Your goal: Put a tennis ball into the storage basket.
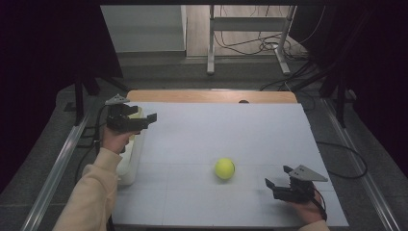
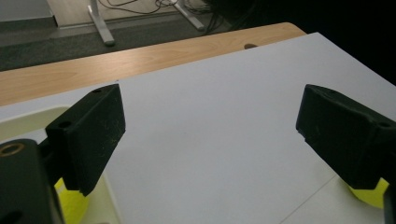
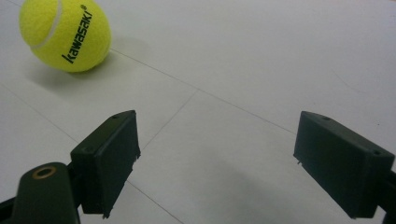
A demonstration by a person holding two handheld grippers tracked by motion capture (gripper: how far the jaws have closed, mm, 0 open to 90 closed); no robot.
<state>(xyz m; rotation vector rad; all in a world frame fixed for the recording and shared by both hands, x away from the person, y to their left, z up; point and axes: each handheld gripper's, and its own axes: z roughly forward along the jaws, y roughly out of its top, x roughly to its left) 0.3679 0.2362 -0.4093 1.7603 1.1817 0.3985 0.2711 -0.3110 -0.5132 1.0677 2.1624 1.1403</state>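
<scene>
A yellow tennis ball (image 1: 224, 169) printed "kawasaki" (image 3: 65, 33) lies on the white table sheet (image 1: 216, 134), right of centre. My right gripper (image 1: 278, 176) rests near the front right, open, its jaws pointing toward the ball with nothing between them (image 3: 215, 140). At the table's left edge my left gripper (image 1: 144, 114) hangs open and empty over a cream tub (image 1: 130, 161). In the left gripper view (image 2: 212, 121) a yellow thing (image 2: 70, 203) shows inside the tub (image 2: 28, 119), mostly hidden by the left jaw. The tennis ball (image 2: 371, 195) peeks from behind the right jaw.
The sheet covers a wooden tabletop whose bare strip (image 1: 211, 96) runs along the far edge. Beyond it stand a metal frame (image 1: 248, 38) and loose cables (image 1: 260, 45) on the floor. Metal rails (image 1: 57, 163) flank the table on both sides.
</scene>
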